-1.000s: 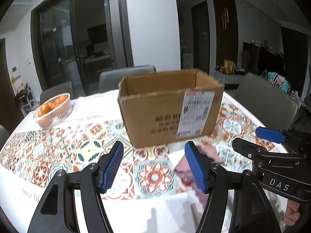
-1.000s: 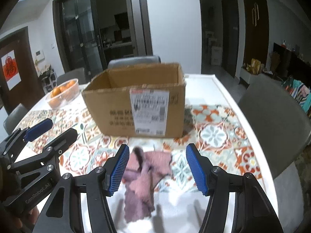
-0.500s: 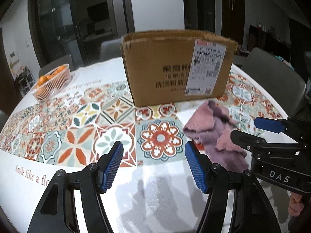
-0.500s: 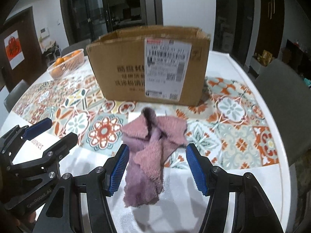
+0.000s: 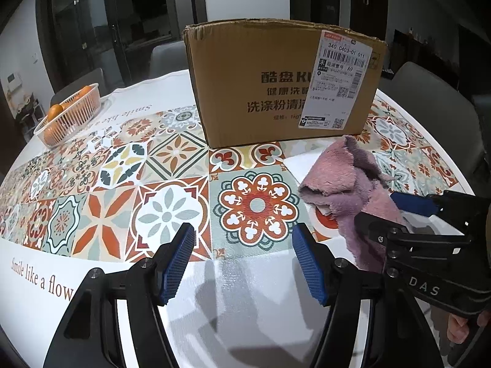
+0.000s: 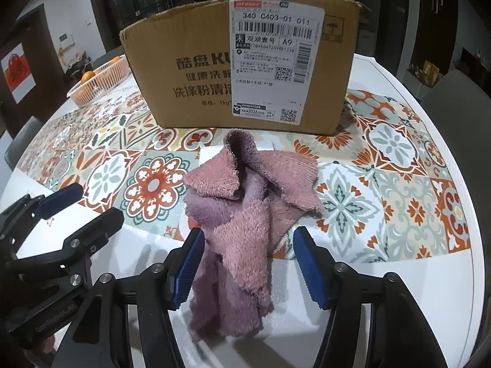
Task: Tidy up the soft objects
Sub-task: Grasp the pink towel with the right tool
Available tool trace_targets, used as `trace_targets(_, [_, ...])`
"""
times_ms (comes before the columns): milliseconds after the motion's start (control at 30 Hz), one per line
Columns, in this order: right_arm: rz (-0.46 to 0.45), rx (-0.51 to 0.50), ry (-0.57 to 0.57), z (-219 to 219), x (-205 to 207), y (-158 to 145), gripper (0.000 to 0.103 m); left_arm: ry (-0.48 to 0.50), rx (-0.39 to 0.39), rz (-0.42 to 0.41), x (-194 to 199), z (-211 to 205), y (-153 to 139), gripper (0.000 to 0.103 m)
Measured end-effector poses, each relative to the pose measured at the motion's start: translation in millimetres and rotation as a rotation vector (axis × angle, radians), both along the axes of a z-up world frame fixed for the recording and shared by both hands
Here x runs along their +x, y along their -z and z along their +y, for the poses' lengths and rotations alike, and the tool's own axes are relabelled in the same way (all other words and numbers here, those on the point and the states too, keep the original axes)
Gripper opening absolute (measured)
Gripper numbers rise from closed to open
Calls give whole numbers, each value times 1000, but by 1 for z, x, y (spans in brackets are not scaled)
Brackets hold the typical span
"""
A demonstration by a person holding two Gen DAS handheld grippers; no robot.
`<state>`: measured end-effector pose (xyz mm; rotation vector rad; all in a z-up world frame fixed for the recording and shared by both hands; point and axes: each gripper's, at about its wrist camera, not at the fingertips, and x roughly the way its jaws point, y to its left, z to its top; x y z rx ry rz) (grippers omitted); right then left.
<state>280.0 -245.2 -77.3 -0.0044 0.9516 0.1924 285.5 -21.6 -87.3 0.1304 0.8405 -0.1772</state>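
Note:
A crumpled pink and purple fleece cloth [image 6: 242,202] lies on the patterned tablecloth in front of a brown cardboard box [image 6: 239,67]. My right gripper [image 6: 247,268] is open, low over the table, with its blue pads on either side of the cloth's near end. The cloth also shows in the left wrist view [image 5: 349,190], partly behind the right gripper. My left gripper [image 5: 244,266] is open and empty over the table, left of the cloth. The box [image 5: 276,86] stands behind it.
A white basket of oranges [image 5: 69,116] stands at the far left of the round table [image 5: 147,101]. Grey chairs [image 5: 429,98] ring the table. The table's white front edge is close under both grippers.
Both grippers have dropped low and moved in toward the table. The right gripper's open fingers now straddle the cloth's near end. The box looms larger in both views.

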Motion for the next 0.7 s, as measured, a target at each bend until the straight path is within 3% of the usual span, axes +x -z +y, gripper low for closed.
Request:
trace_targets(233, [16,2,13,-1,0,7,20,26,-3,7,5,-3,5,65])
trace_targets(300, [6,-5,16,-2,-1,6,14,33,-13,10,6,-5,6,65])
trace_targets(700, [-113,46,118,-27,-11,-28,13,113,-55,-22,11,-24,-2,65])
